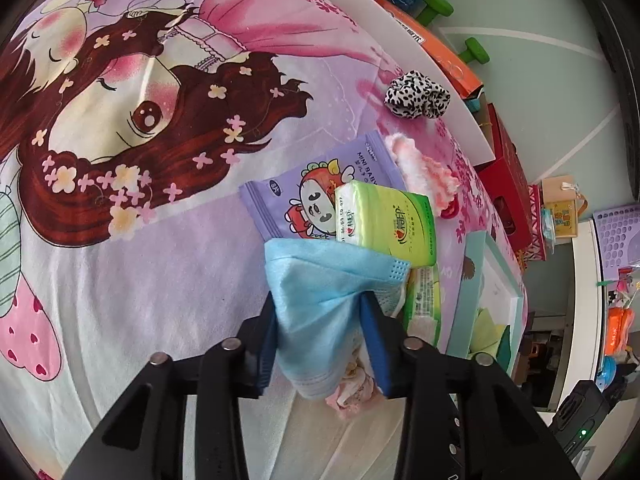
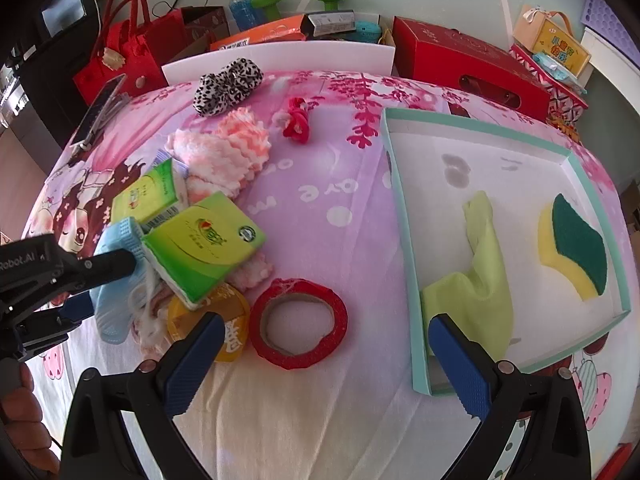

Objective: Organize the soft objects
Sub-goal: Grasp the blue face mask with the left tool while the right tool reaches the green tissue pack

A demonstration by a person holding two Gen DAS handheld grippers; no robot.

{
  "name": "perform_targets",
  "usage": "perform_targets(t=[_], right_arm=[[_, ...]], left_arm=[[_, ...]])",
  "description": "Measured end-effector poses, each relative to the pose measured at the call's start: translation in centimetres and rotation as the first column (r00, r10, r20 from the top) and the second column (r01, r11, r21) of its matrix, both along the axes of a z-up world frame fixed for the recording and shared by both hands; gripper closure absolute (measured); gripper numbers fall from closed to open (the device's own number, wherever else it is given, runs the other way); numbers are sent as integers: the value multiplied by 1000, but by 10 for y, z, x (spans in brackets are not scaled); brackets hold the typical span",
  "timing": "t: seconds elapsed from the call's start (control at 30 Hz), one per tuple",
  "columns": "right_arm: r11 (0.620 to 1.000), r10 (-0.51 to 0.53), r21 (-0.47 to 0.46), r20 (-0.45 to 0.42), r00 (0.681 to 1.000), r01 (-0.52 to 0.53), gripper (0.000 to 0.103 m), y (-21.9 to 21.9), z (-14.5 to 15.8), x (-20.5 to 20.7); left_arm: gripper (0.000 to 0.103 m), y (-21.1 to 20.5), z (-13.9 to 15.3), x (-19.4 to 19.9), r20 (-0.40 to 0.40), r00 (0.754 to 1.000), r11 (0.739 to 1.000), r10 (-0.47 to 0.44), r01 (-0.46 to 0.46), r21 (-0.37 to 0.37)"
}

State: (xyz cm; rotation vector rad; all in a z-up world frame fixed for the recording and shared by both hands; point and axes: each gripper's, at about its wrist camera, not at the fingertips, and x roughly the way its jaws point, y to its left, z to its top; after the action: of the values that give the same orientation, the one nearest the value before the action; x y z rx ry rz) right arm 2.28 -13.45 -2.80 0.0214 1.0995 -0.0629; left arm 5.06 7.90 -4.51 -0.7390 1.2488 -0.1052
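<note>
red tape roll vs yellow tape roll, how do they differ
The red tape roll lies in the open, hole fully showing; the yellow tape roll is partly buried under a green tissue pack. Yellow carries printed characters; red shows none. Both lie flat on the bedsheet.

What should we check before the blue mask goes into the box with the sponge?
1. Left tool pinches the blue mask: ok, the pads press on its folds.
2. Mask free of the pile: not ok, a green tissue pack leans on it.
3. Mask's ear loop loose: cannot tell, it trails into the pile.
4. Room in the box: ok, only a green cloth and a sponge lie inside.
5. Right tool out of the way: ok, open and empty, above the red tape roll.
</note>
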Motion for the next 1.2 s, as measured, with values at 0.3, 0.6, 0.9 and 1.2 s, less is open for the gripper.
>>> perform_targets(t=[0.3, 0.6, 0.9, 1.2], right_arm=[[999, 32, 25, 37, 999, -33, 0, 9, 2, 3], [997, 57, 52, 72, 996, -61, 0, 17, 4, 6], [992, 100, 70, 114, 988, -108, 7, 24, 5, 13], [986, 132, 83, 112, 985, -142, 24, 31, -2, 19]], left_arm=[[90, 6, 9, -1, 49, 999, 1000, 21, -21, -10], [94, 8, 24, -1, 107, 994, 1000, 26, -24, -17], [94, 17, 34, -3, 138, 989, 999, 50, -49, -12], [94, 20, 36, -3, 140, 988, 998, 63, -61, -19]])
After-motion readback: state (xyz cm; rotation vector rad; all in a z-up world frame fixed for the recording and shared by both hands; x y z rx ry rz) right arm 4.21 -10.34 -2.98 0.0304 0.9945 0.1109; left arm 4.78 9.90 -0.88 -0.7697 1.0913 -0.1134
